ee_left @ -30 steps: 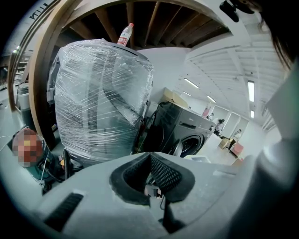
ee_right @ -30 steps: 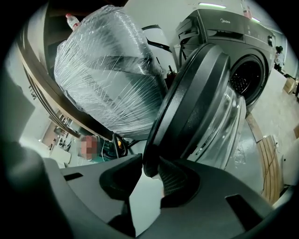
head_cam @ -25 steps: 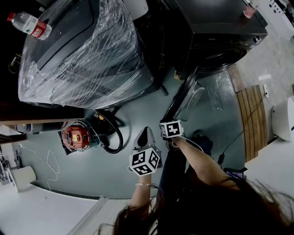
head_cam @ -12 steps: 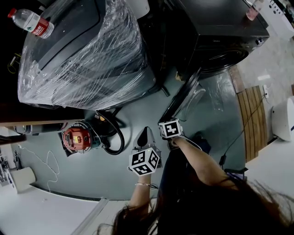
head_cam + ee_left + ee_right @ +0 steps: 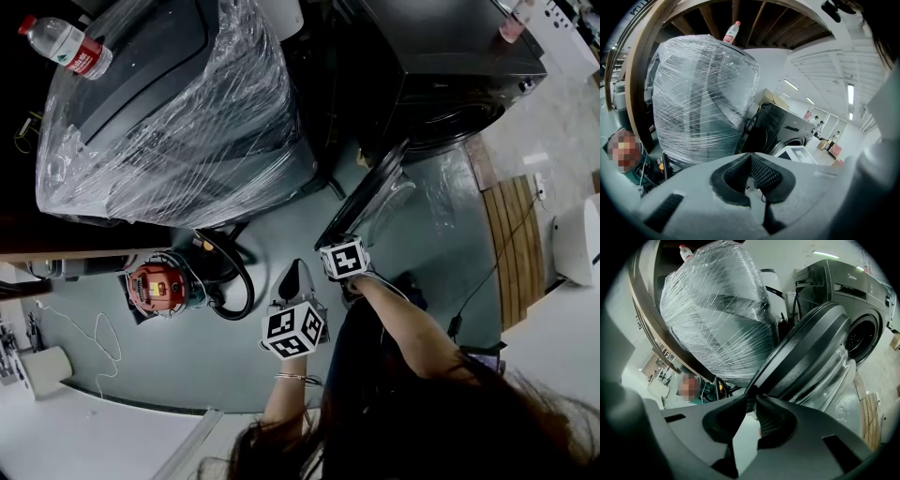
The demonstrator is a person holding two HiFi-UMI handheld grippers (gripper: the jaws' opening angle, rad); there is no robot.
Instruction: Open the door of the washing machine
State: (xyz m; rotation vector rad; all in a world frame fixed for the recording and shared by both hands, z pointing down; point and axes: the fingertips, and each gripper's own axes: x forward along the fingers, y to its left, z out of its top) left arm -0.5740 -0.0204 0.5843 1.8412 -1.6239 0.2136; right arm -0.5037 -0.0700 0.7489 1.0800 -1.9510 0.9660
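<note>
The dark front-loading washing machine (image 5: 450, 66) stands at the upper right of the head view. Its round door (image 5: 370, 197) is swung wide, the glass bowl facing right and the drum opening (image 5: 862, 338) uncovered. My right gripper (image 5: 328, 246) is at the door's free lower edge. In the right gripper view the door (image 5: 811, 348) runs down into the narrow gap at my right gripper (image 5: 751, 399), whose jaws are closing around the rim. My left gripper (image 5: 299, 267) hangs just left of it, shut on nothing, pointing at the floor, and my left gripper (image 5: 751, 157) shows its pads meeting.
A large appliance wrapped in clear film (image 5: 178, 103) stands left of the washer, a water bottle (image 5: 66, 49) lying on top. A red machine (image 5: 155, 281) with a black hose (image 5: 230, 281) sits on the floor beside my left gripper. A wooden pallet (image 5: 520, 244) lies right.
My right gripper has shifted a little up and left, and the door's free edge has swung left with it. The left gripper has stayed almost where it was.
</note>
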